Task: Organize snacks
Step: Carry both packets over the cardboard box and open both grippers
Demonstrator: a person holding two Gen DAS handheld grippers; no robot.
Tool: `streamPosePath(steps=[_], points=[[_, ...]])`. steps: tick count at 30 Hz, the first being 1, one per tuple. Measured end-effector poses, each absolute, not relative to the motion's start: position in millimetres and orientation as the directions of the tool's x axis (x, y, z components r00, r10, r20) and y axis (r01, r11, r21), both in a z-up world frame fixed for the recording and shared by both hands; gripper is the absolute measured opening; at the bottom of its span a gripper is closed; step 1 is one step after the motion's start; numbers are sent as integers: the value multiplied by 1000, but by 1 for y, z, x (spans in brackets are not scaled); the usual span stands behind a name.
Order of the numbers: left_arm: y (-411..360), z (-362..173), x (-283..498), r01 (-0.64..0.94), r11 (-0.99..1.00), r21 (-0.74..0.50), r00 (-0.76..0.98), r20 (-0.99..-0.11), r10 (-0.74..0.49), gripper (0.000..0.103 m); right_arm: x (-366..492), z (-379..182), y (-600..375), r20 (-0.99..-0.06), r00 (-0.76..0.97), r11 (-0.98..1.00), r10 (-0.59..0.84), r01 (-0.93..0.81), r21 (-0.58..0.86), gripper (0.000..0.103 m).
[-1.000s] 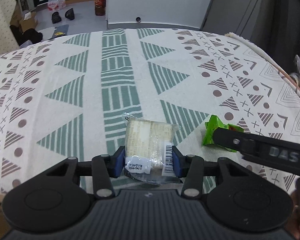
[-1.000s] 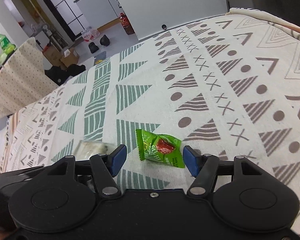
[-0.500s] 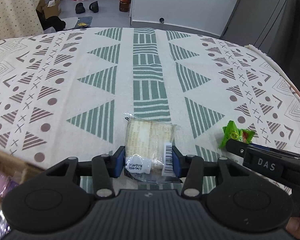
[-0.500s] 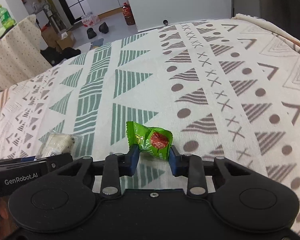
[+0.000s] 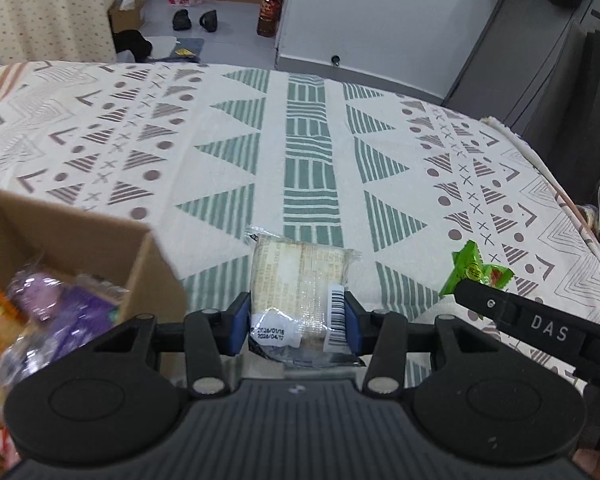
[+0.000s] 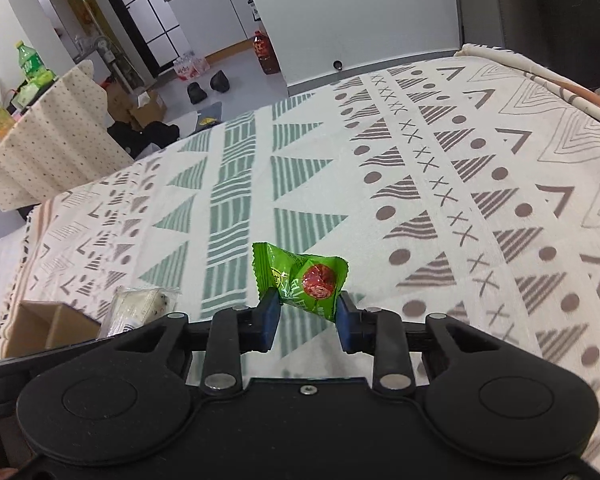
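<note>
Left wrist view: the left tongs (image 5: pixel 296 322) grip a clear-wrapped cake (image 5: pixel 300 276) at lower centre, just right of the cardboard box (image 5: pixel 148 264) already holding snacks — not yet dropped in. Right wrist view: the right tongs (image 6: pixel 305 320) pinch a green candy packet (image 6: pixel 300 278) at centre frame above the patterned worktop (image 6: pixel 420 160) — also to be boxed.

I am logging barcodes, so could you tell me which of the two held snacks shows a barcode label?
The pale clear-wrapped snack in the left gripper; the green packet in the right gripper shows only a red picture.
</note>
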State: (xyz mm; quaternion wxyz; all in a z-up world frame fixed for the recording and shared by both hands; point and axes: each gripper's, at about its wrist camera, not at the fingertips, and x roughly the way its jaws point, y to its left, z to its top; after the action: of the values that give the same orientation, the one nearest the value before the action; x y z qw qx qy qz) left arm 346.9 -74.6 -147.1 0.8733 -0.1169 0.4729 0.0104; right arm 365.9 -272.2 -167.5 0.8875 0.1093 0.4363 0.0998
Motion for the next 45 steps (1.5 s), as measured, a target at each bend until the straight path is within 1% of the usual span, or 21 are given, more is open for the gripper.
streamPosePath(steps=[10, 14, 17, 27, 34, 37, 45], points=[[-45, -114, 303, -198, 959, -201, 594, -803, -46, 46, 326, -135, -259, -703, 644, 941, 302, -83, 328, 29], [-34, -101, 289, -218, 951, -217, 601, -798, -44, 46, 312, -126, -254, -696, 653, 943, 298, -87, 322, 29], [-30, -91, 280, -217, 957, -193, 610, -792, -21, 46, 301, -117, -251, -685, 663, 941, 301, -92, 324, 29], [-9, -63, 251, -241, 951, -196, 624, -781, -2, 46, 278, -94, -248, -671, 673, 936, 311, -94, 338, 29], [9, -42, 236, -256, 941, -222, 646, -763, -4, 46, 265, -85, -241, -665, 660, 918, 350, -99, 384, 29], [18, -36, 231, -271, 934, -231, 639, -770, -5, 46, 260, -80, -236, -656, 655, 905, 375, -104, 413, 29], [42, -19, 214, -303, 925, -232, 647, -762, 21, 46, 249, -68, -210, -634, 638, 884, 437, -176, 432, 29]])
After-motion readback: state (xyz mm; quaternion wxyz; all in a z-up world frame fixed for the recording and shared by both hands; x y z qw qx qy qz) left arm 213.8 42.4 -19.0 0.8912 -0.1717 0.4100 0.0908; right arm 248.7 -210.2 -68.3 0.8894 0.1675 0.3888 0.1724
